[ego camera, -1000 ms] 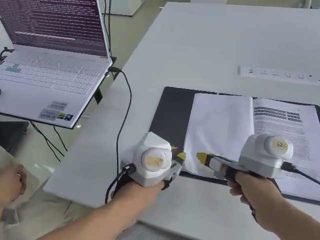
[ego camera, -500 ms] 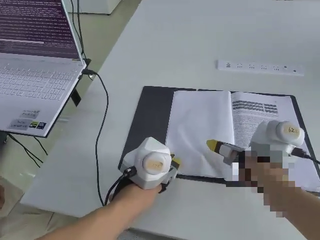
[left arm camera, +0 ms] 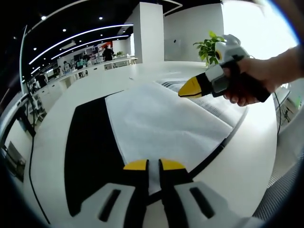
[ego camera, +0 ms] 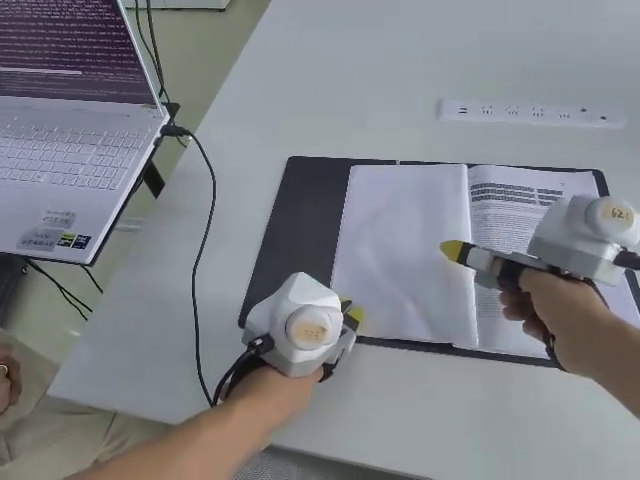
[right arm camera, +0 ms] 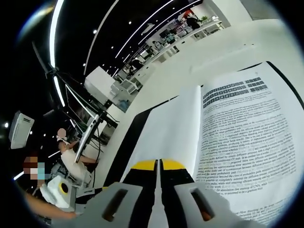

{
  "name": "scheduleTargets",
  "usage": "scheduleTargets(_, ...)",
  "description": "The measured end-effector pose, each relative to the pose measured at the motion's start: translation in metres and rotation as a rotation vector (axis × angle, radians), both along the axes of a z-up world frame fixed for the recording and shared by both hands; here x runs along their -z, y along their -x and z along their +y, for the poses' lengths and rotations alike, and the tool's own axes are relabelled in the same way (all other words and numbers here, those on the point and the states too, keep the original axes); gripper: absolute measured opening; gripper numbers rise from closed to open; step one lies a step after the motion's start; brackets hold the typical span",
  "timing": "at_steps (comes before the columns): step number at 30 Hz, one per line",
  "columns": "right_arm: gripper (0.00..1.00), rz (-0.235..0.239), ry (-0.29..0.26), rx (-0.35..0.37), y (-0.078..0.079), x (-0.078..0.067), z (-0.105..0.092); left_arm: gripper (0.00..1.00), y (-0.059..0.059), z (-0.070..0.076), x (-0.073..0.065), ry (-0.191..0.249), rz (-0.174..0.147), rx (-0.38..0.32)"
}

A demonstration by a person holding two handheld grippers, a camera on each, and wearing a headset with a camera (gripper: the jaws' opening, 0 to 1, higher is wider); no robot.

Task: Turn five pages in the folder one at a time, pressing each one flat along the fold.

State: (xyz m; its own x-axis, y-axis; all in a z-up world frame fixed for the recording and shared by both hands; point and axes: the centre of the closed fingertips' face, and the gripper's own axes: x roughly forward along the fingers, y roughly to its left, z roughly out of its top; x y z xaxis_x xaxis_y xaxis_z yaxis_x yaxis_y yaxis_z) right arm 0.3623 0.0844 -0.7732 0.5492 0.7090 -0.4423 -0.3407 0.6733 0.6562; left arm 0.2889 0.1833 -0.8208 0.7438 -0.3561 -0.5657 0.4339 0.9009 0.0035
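Yellow jaws both pressed together, your right gripper (ego camera: 452,250) hovers over the folder (ego camera: 300,230) mid-frame, left gripper (ego camera: 352,317) at its lower edge.

A white pillar (left arm camera: 149,33) and a potted plant (left arm camera: 208,45) are seen far beyond the fingers (left arm camera: 137,165) of the left gripper (left arm camera: 153,165); long ceiling lights (left arm camera: 71,37) are strung above, left of them.

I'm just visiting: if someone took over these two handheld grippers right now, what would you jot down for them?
Left gripper: jaws nearly together at the near edge of the blank page; whether pinching it, unclear.
Right gripper: shut, empty, by the fold.
Folder open flat: blank page left, printed page right.
Pages turned so far: cannot tell.
Left: press along the fold, keep turning.
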Motion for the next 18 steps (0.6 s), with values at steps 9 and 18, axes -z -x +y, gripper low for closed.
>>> scheduleTargets(9, 0.0, 0.068, -0.033, 0.04, -0.032, 0.014, -0.013, 0.07, 0.0, 0.001, 0.0, -0.003, -0.002, -0.002)
scheduleTargets(18, 0.0, 0.102, -0.083, 0.088, -0.063, 0.029, -0.023, 0.07, 0.001, 0.001, -0.002, -0.005, -0.004, -0.013)
